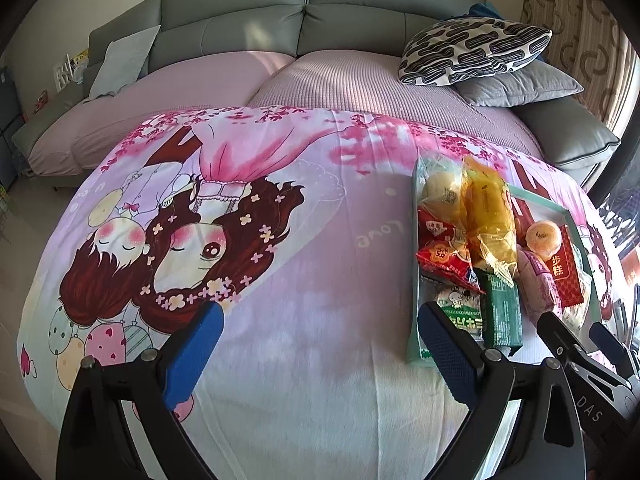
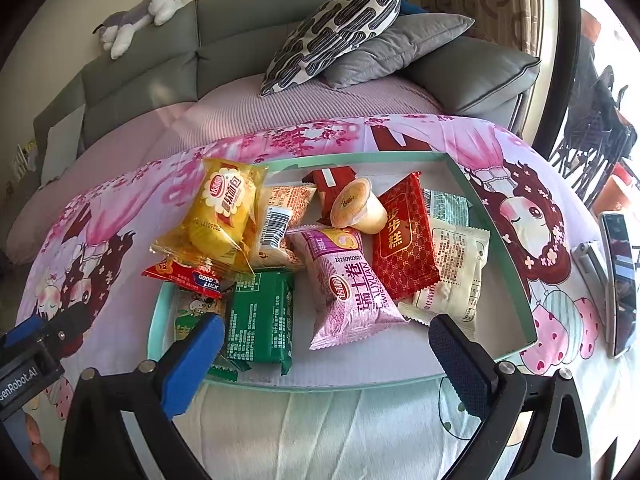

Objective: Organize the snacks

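A shallow teal tray [image 2: 500, 248] on the cartoon-print cloth holds a heap of snacks: a yellow bread packet [image 2: 220, 216], a green packet [image 2: 260, 316], a pink Swiss roll packet [image 2: 348, 292], a red cake packet [image 2: 404, 236], a pudding cup [image 2: 356, 208] and a white packet [image 2: 456, 268]. My right gripper [image 2: 328, 356] hovers open at the tray's near rim, holding nothing. My left gripper [image 1: 324, 348] stands open over bare cloth, left of the tray [image 1: 416, 340]. The left wrist view also shows the right gripper [image 1: 580, 332] at the tray's near right.
A phone [image 2: 620, 280] lies on the cloth right of the tray. Behind the table stands a grey sofa [image 1: 240, 28] with a patterned pillow [image 1: 476, 50] and a grey cushion [image 2: 396, 46]. A plush toy [image 2: 140, 16] lies on the sofa back.
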Demonstrator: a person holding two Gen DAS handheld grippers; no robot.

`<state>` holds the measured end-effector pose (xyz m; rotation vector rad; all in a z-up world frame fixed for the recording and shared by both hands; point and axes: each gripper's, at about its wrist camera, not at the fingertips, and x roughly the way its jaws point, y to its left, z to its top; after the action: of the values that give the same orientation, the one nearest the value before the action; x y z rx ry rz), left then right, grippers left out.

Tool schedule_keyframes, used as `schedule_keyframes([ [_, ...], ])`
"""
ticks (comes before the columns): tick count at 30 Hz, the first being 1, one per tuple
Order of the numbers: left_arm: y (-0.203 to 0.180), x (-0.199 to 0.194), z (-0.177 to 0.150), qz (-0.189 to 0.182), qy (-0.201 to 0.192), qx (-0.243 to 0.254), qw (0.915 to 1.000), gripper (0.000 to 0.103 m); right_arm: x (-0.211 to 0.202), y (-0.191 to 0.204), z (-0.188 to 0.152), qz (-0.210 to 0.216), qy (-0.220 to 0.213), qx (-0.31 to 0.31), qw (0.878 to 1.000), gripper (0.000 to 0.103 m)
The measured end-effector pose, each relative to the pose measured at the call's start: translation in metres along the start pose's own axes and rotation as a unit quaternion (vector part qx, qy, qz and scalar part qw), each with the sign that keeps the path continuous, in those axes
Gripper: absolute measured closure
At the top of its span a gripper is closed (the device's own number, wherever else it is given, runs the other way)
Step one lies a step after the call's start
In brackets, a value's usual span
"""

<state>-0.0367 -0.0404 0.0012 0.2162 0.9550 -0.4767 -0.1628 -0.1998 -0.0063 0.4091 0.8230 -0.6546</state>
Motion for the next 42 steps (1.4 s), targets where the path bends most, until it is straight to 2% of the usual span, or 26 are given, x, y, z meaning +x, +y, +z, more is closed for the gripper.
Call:
schedule_keyframes([
  [6,0.002,-0.001,-0.005,-0.007,0.007,0.000,0.9999,0.005,-0.002,0.002,-0.007,0.000,0.005,-0.010,1.000,0.000],
  [21,0.004,-0.002,-0.018,0.004,0.019,0.007,0.9998,0.005,-0.008,0.001,-0.015,-0.005,0.008,-0.012,1.000,0.000],
  [42,0.005,-0.001,-0.019,0.002,0.019,0.005,0.9998,0.005,-0.006,0.001,-0.015,-0.003,0.014,-0.012,1.000,0.000],
])
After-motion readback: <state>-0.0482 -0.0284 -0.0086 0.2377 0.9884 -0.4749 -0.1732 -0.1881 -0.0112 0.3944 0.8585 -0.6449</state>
